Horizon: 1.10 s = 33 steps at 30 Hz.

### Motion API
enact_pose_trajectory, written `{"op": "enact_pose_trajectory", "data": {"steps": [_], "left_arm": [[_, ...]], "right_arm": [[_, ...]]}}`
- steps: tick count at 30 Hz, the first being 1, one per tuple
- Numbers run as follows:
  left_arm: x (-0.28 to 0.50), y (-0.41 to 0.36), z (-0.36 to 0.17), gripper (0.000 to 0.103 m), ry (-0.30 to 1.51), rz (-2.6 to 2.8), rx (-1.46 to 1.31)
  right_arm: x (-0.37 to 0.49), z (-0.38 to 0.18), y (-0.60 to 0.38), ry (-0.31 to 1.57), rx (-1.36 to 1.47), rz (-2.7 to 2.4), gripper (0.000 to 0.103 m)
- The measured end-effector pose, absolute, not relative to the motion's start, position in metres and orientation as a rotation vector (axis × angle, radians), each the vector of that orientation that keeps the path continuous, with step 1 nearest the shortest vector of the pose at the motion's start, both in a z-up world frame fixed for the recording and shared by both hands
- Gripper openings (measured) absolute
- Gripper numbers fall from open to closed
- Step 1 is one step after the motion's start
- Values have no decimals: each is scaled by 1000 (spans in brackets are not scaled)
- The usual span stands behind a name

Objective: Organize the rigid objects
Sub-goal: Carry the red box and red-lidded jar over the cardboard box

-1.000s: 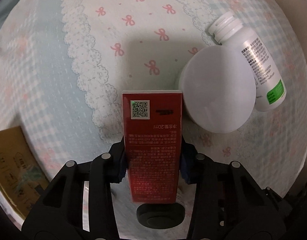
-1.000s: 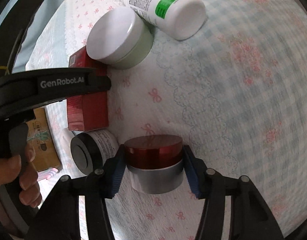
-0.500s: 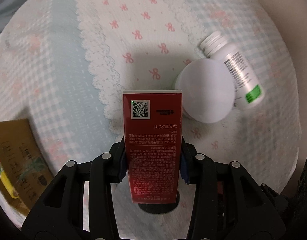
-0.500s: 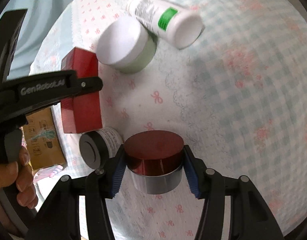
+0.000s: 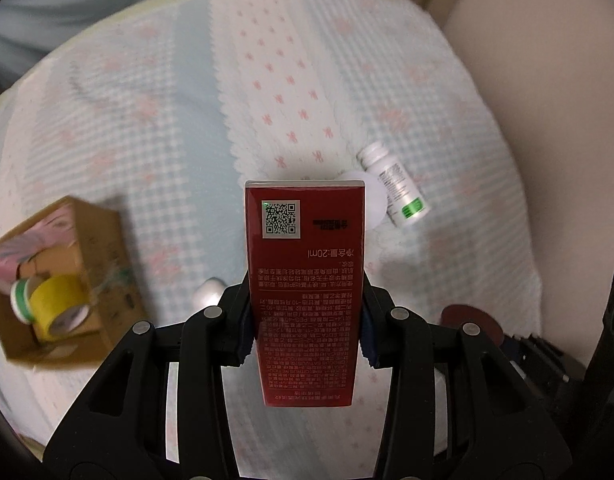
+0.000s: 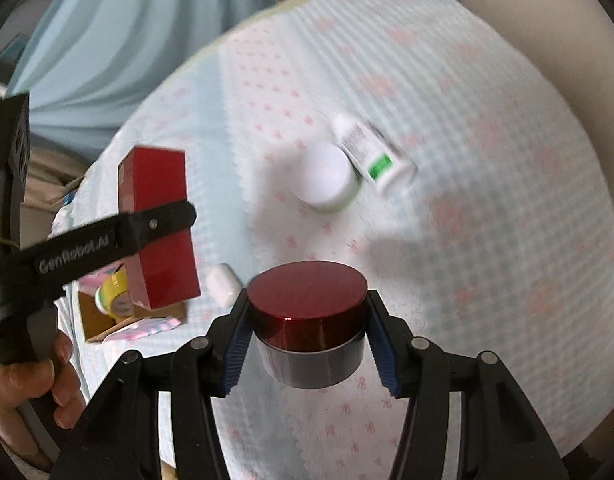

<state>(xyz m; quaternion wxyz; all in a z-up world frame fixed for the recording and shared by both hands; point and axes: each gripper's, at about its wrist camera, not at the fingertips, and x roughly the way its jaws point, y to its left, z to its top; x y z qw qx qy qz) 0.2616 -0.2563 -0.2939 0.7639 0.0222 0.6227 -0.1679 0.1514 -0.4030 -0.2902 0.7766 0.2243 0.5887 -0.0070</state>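
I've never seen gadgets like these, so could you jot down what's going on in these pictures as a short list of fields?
Surface: round table under a checked cloth with pink bows
Left gripper: shut on the red carton, held in the air
Right gripper: shut on the red-lidded jar, held in the air
On the cloth: white-lidded jar touching a white bottle lying on its side; a small white item, too blurred to name
Cardboard box: open, holds a yellow tape roll
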Motion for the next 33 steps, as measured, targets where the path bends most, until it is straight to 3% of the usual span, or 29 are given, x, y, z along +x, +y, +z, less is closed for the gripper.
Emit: {"op": "enact_pose_trajectory", "data": {"steps": [9, 17, 25, 33], "left_arm": [[235, -172, -207, 37, 1240, -250, -47], [215, -78, -156, 37, 1151, -190, -90], [210, 20, -156, 37, 1154, -182, -96], [231, 121, -205, 37, 1221, -170, -95]], "right_arm": [[162, -206, -357, 1180, 406, 134, 50], [176, -164, -274, 1119, 349, 236, 50], [190, -168, -187, 1128, 348, 247, 50], [217, -202, -107, 1182, 366, 200, 50]]}}
